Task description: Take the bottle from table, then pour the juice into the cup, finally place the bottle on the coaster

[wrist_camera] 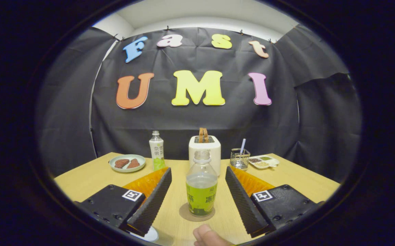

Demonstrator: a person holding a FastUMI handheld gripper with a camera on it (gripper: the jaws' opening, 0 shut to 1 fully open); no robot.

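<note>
Fingertip (208, 235) nearest of all, then the tongs (198, 194) spread wide with nothing gripped, and the bottle (201, 186) standing upright on its coaster (183, 213) on the worktop (88, 179), dead centre between both fingers.

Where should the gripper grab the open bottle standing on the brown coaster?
Grab the bottle around its middle, at the labelled part, probably straight on from the gripper side. It stands upright on the coaster between the open fingers, and its sides there are straight and round. The neck is thinner and capless, so squeezing there seems riskier.
</note>
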